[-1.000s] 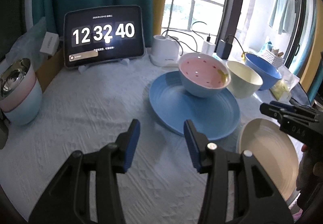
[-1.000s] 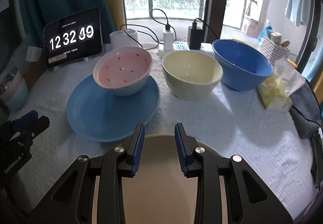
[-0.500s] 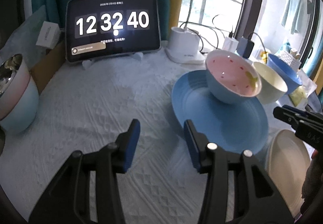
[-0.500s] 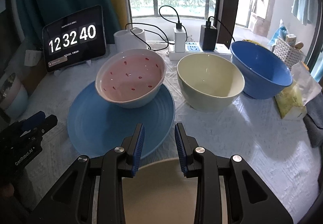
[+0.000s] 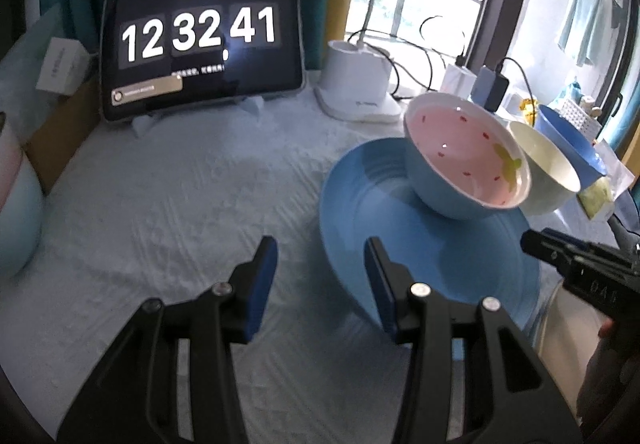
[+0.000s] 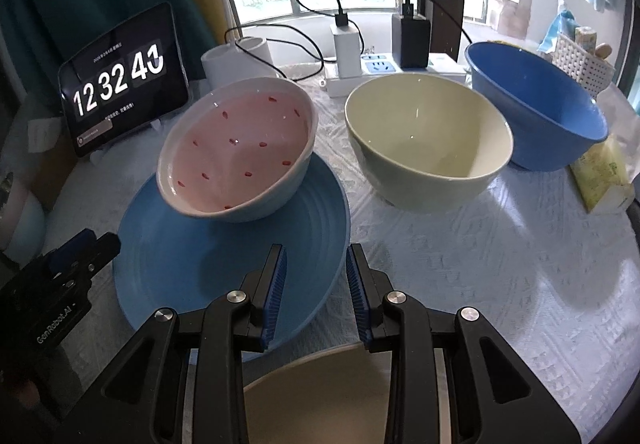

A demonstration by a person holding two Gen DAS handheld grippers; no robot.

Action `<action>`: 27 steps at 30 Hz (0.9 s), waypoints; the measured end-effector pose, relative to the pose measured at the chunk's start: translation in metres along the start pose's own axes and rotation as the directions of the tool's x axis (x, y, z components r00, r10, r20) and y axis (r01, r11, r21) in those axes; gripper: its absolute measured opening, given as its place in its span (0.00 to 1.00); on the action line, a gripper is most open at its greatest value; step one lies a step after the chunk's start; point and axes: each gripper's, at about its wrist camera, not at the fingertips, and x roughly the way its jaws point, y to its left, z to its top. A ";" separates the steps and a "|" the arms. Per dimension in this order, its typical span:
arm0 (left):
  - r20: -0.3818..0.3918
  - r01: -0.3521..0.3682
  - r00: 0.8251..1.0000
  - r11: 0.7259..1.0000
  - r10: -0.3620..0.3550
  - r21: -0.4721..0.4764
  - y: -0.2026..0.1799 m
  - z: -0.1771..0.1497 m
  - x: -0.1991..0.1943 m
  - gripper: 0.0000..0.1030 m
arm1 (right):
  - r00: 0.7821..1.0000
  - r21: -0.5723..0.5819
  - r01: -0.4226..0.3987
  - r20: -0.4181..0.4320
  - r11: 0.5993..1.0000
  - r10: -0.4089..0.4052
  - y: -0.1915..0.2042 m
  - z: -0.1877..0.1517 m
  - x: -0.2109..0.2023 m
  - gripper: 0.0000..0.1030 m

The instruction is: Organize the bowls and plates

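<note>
**Two grippers close on a blue plate as table sorting gets under way**

A pink strawberry-print bowl [image 6: 236,152] is seen resting, tilted, on the far side of a blue plate [image 6: 224,264], the landmark of the scene. To the right of the plate a cream bowl [image 6: 428,144] is set, and beyond that a dark blue bowl [image 6: 536,104]; a cream plate [image 6: 320,396] lies just nearer than the blue plate's front edge. The left gripper [image 5: 320,276] is held at the plate's left rim, the right gripper [image 6: 314,284] at its front right rim. Both are shown partly spread, empty, with nothing touched by the pads. The bowl is judged best lifted off first, by its raised rim, so that the blue plate can be freed without being dragged across the white tablecloth [image 6: 500,264].
</note>
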 end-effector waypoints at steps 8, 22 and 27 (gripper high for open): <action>-0.076 -0.013 0.997 1.000 0.012 -0.017 -0.002 -0.002 0.025 0.45 | 0.998 0.005 -0.005 -0.060 1.000 0.005 0.000 -0.001 0.014 0.31; -0.023 0.018 1.000 1.000 -0.018 -0.002 -0.014 0.005 0.013 0.23 | 0.998 -0.097 0.046 -0.039 0.994 -0.050 0.016 -0.004 0.015 0.31; 0.000 0.022 1.000 1.000 -0.022 -0.013 -0.011 0.009 0.003 0.23 | 0.998 -0.061 0.016 -0.064 0.998 -0.020 0.014 -0.002 0.013 0.30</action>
